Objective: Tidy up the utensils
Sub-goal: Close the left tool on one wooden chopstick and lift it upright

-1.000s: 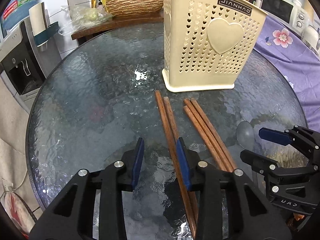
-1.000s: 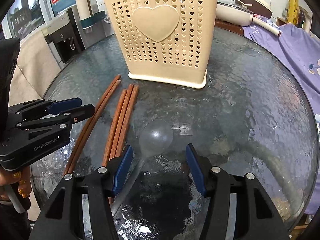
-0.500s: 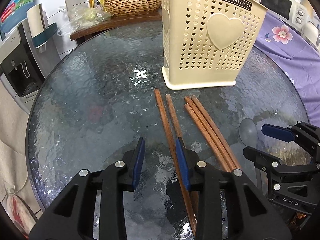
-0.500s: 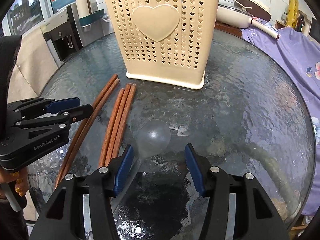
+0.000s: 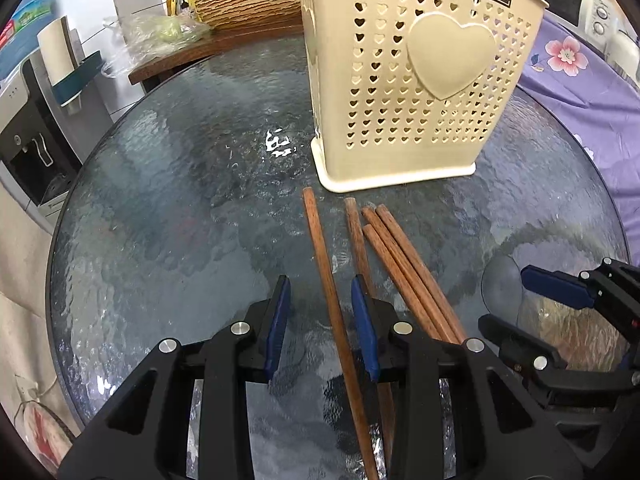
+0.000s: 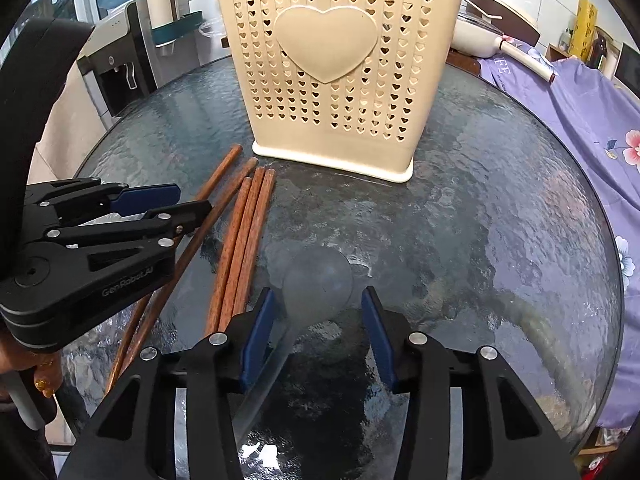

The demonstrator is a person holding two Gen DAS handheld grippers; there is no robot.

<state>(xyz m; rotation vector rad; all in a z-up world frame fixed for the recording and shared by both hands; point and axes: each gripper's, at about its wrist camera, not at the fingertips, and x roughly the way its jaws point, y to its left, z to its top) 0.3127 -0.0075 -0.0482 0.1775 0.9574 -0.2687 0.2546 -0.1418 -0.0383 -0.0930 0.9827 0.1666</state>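
1. Two grippers work the glass table point(image 5: 168, 208) at once. A second ago the left gripper point(image 5: 320, 320) had its jaws to the left of the brown chopsticks; it now straddles one chopstick point(image 5: 320, 248), which has swung away from its neighbour. The jaws stand apart, pads not yet pressing on the stick.
2. The right gripper point(image 6: 316, 336) is closing its jaws, narrower than a second ago. A pale translucent spoon point(image 6: 316, 280) lies with its neck between them; the pads do not yet touch it.
3. Judgement: both tools are lined up for a pick; no utensil is lifted yet, so the sorting of these items is at its start.
4. Further out, the remaining chopsticks point(image 5: 404, 264) lie side by side on the glass, tips toward the holder.
5. Farthest, the cream perforated utensil holder point(image 6: 332, 80) stands upright near the chopstick tips, apart from them.
6. View differences: the right wrist view shows the spoon bowl and handle whole, and a hand point(image 6: 24, 376) on the left tool. The left wrist view shows only the bowl's edge, but shows plainly which chopstick lies between the left pads.
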